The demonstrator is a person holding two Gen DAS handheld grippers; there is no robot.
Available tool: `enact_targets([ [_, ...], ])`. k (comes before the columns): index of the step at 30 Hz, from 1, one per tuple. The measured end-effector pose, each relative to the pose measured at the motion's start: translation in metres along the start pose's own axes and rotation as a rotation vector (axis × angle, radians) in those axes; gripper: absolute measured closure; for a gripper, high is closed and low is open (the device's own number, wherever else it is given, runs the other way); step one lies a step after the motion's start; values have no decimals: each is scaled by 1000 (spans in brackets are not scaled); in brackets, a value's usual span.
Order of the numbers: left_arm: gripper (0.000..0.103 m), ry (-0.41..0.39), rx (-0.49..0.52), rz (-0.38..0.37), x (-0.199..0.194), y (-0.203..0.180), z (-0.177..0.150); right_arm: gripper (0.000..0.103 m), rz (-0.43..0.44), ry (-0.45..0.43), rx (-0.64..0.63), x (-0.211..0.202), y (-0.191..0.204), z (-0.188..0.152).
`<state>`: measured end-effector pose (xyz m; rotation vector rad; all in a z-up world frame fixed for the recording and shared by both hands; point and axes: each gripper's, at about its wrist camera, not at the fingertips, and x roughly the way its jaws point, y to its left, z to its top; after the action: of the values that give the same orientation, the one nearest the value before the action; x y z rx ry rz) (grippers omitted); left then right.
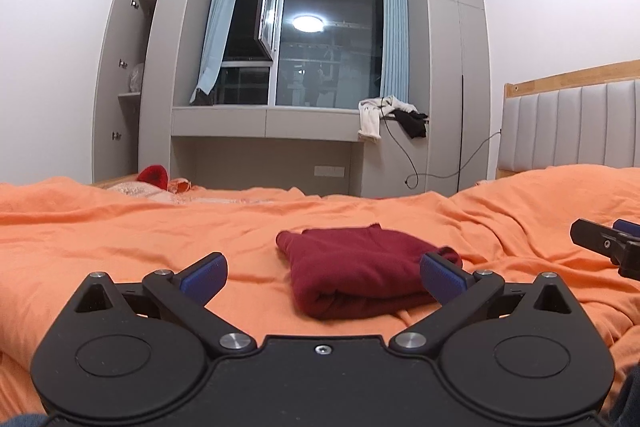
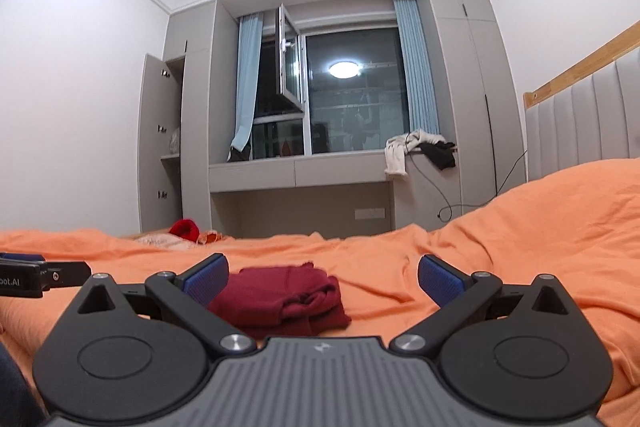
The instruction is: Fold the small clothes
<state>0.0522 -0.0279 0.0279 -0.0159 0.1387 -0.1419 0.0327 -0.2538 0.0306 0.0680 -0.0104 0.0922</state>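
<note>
A dark red garment (image 1: 356,267) lies folded into a small thick bundle on the orange bed cover (image 1: 120,227). My left gripper (image 1: 323,277) is open and empty, just short of the bundle, with its right pad in front of the bundle's right end. My right gripper (image 2: 323,277) is open and empty, and the same bundle (image 2: 288,301) lies ahead of it, toward its left finger. The right gripper shows at the right edge of the left wrist view (image 1: 608,241). The left gripper shows at the left edge of the right wrist view (image 2: 36,277).
A bright red item and pale clothes (image 1: 154,179) lie at the bed's far edge. A padded headboard (image 1: 572,123) stands at the right. Beyond the bed are a window bench with draped clothes (image 1: 394,117), a hanging cable (image 1: 412,163) and an open wardrobe door (image 1: 116,83).
</note>
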Motion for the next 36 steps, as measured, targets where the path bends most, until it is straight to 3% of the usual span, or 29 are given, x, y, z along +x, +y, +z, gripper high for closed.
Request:
enact_targets([
  [10,1,40,-7,29,-5,13,-22,0,22,57,-45,3,12,-14],
  [36,1,36,-19,44,-4,14,-20,0,32,71,-72,2,20,-20],
])
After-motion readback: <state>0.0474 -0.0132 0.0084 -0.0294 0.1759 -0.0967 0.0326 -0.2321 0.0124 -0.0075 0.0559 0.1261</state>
